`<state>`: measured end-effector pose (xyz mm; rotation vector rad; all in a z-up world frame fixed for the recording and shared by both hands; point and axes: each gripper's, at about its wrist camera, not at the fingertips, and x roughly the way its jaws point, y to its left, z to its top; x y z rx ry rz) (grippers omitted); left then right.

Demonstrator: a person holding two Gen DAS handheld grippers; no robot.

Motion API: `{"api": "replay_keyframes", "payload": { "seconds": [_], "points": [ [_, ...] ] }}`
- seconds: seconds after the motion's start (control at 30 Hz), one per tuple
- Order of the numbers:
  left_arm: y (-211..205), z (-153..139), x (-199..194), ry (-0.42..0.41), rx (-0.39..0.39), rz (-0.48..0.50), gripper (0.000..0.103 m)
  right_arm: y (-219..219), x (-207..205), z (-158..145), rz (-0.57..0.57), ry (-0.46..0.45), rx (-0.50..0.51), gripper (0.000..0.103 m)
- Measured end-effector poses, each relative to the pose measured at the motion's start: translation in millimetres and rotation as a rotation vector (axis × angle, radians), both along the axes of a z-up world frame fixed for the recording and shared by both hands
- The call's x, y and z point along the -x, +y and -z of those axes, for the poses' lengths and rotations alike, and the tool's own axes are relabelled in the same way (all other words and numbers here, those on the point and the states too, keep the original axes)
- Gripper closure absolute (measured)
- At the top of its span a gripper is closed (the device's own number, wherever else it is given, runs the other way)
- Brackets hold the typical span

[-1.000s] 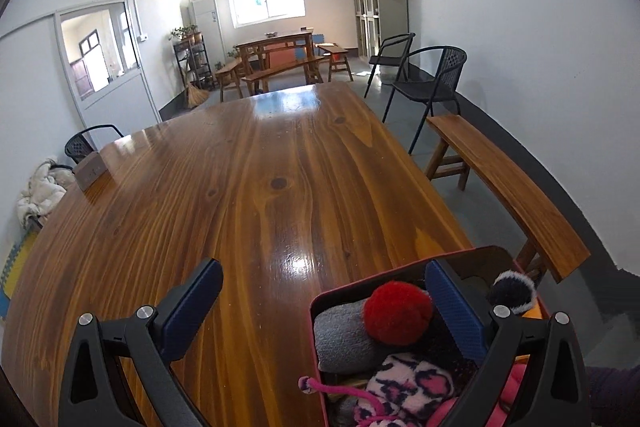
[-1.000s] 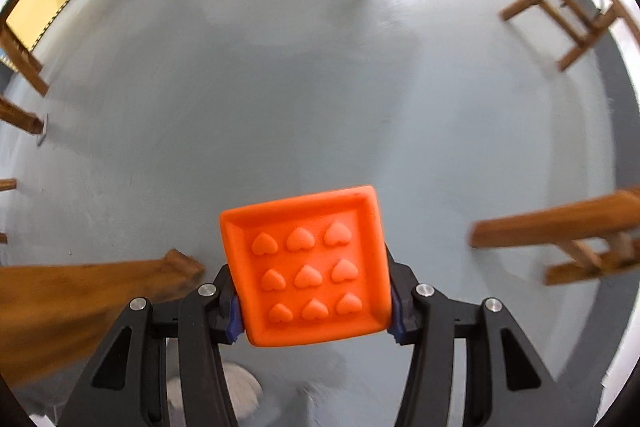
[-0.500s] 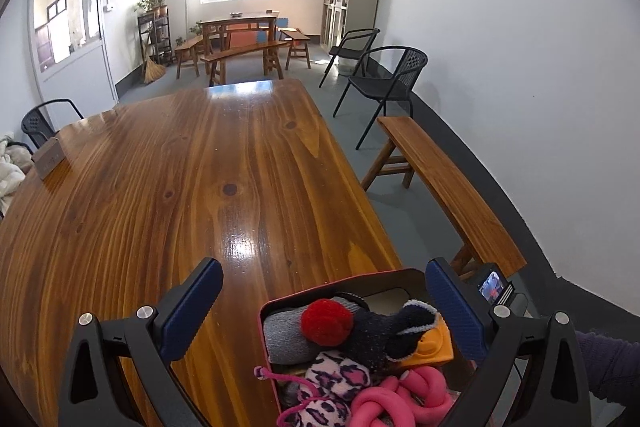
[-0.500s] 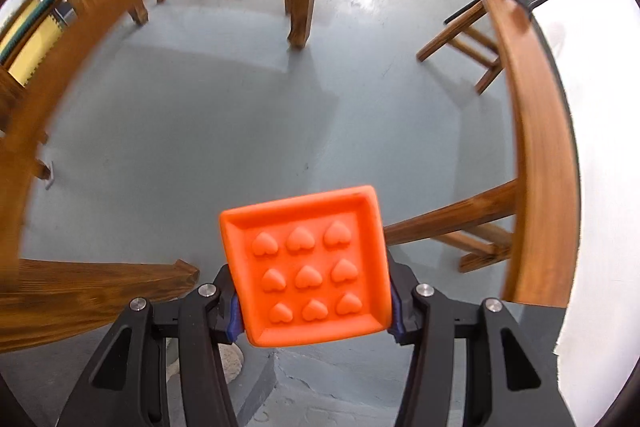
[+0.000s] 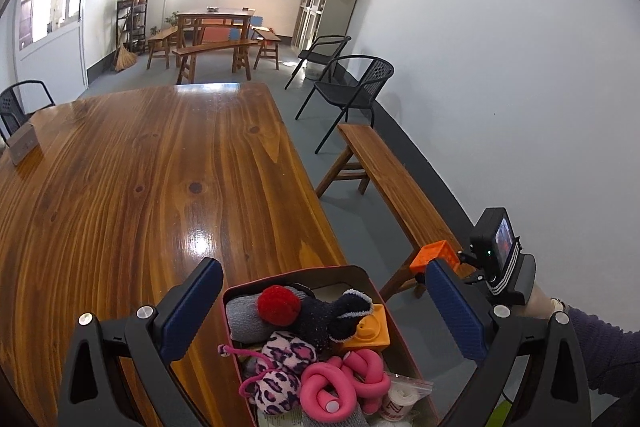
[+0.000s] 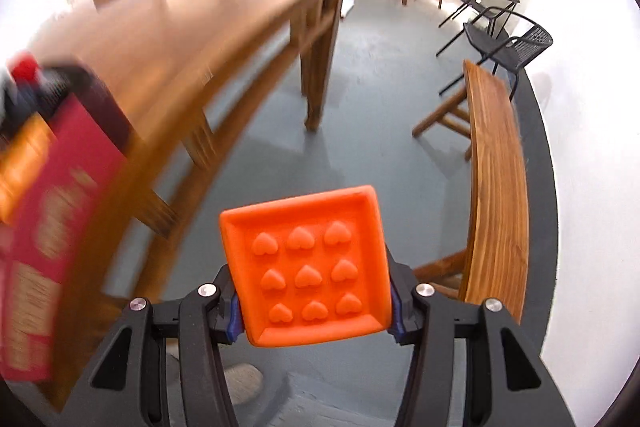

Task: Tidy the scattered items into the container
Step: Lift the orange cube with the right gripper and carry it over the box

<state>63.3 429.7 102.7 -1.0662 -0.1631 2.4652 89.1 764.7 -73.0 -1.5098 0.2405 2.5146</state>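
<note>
Beside the box (image 5: 372, 277), off its right edge, the right gripper (image 6: 314, 311) clamps the orange tray (image 6: 306, 273) by opposite sides; it looks light, rubbery. Left gripper (image 5: 324, 311) gapes, empty.

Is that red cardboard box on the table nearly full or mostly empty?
Nearly full. The red cardboard box is heaped to its rim with soft things: a red pompom, a pink foam twist.

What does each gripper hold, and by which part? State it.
The right gripper clamps the orange heart-studded tray by its two opposite side edges, near its lower end. The left gripper holds nothing, its jaws wide apart above the box.
</note>
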Motion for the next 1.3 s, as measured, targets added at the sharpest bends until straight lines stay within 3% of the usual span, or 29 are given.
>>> {"api": "replay_keyframes", "payload": {
  "seconds": [0.23, 0.4, 0.83, 1.3],
  "points": [
    [-17.2, -12.9, -11.7, 0.012, -0.031, -0.025, 0.001, -18.4, 10.9, -66.5, 0.001, 0.128, 0.102, 0.046],
    [-30.7, -17.9, -16.0, 0.021, -0.04, -0.029, 0.001, -48.3, 31.3, -84.4, -0.051, 0.171, 0.154, 0.046],
    [-73.8, -5.5, -23.1, -0.032, -0.064, -0.088, 0.001, -118.8, 77.9, -88.9, -0.137, 0.15, 0.233, 0.045],
    [-92.6, -3.4, -28.4, -0.034, -0.071, -0.064, 0.001, -117.2, 96.9, -60.9, -0.046, 0.087, 0.267, 0.047]
  ]
}}
